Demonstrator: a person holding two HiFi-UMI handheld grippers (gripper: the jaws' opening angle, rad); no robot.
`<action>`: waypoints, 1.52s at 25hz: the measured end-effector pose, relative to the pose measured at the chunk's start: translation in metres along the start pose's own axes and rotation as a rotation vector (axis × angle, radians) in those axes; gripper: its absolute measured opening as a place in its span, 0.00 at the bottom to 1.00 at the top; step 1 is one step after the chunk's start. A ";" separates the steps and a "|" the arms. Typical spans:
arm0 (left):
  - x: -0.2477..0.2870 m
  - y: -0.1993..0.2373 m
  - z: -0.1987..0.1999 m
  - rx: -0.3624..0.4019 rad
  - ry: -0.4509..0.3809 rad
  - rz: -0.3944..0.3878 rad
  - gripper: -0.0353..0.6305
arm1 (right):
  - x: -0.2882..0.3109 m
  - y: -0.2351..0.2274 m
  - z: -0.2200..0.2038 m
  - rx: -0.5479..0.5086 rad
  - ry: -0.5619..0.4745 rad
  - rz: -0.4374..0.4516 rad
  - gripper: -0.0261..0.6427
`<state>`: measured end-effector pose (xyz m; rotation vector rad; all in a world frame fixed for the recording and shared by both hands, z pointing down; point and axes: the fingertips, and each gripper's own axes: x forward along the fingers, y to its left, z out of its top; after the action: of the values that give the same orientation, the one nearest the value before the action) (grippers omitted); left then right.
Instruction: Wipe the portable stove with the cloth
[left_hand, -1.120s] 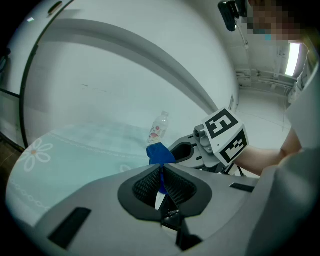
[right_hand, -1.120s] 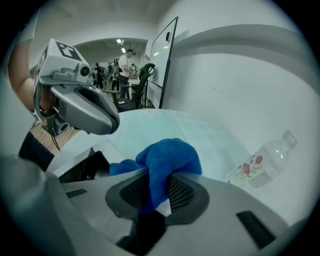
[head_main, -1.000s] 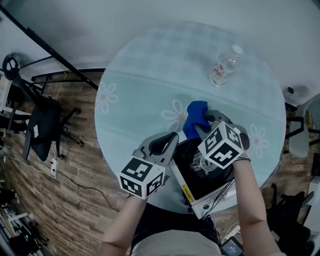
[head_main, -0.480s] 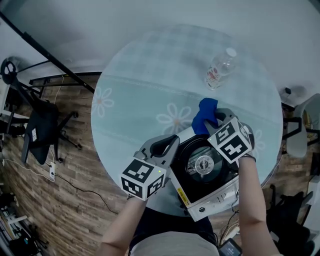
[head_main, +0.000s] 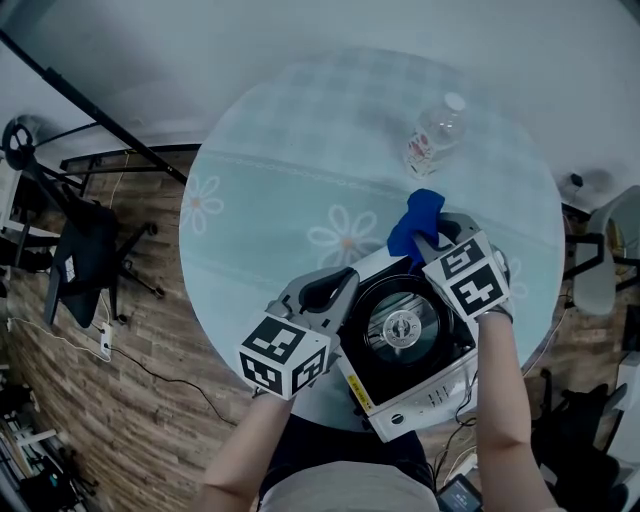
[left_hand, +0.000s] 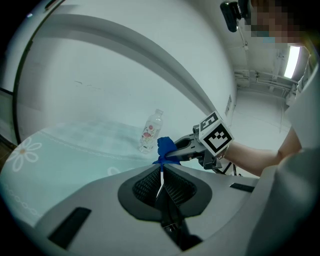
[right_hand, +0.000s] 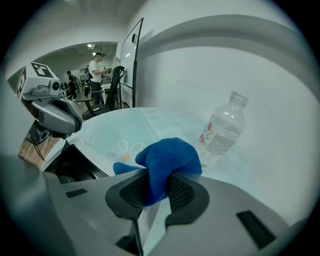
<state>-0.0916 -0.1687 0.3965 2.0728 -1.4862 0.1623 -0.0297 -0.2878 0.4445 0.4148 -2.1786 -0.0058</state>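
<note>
The portable stove (head_main: 432, 385), white-bodied with a black top and round burner (head_main: 402, 328), sits at the near edge of the round table (head_main: 290, 190). My right gripper (head_main: 428, 243) is shut on the blue cloth (head_main: 417, 222), which hangs over the stove's far right corner. In the right gripper view the cloth (right_hand: 167, 162) bulges between the pads (right_hand: 181, 192), with the stove (right_hand: 75, 167) to the left. My left gripper (head_main: 347, 283) rests by the stove's left edge. Its jaws (left_hand: 161, 170) are shut with nothing between them. The left gripper view shows the cloth (left_hand: 165, 147) ahead.
A clear plastic bottle (head_main: 433, 136) lies on the far right of the table, also close behind the cloth as the bottle (right_hand: 222, 132) in the right gripper view. A black chair (head_main: 85, 250) stands on the wooden floor at left. People stand in the background (right_hand: 95, 70).
My right gripper has carried the cloth off the burner, to the right and away from me, to the stove's far corner. The burner now shows. The left gripper has stayed put.
</note>
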 end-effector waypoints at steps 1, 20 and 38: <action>0.000 0.000 0.000 0.000 -0.001 0.003 0.10 | -0.001 -0.003 0.000 0.005 -0.007 -0.010 0.18; 0.007 -0.036 -0.006 0.010 -0.002 0.009 0.10 | -0.027 -0.018 -0.054 0.085 -0.023 -0.033 0.17; 0.019 -0.096 -0.032 0.068 0.080 -0.132 0.10 | -0.082 0.011 -0.120 0.230 -0.025 -0.065 0.17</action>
<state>0.0089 -0.1471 0.3944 2.1839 -1.3091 0.2448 0.1058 -0.2357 0.4543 0.6189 -2.1975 0.2061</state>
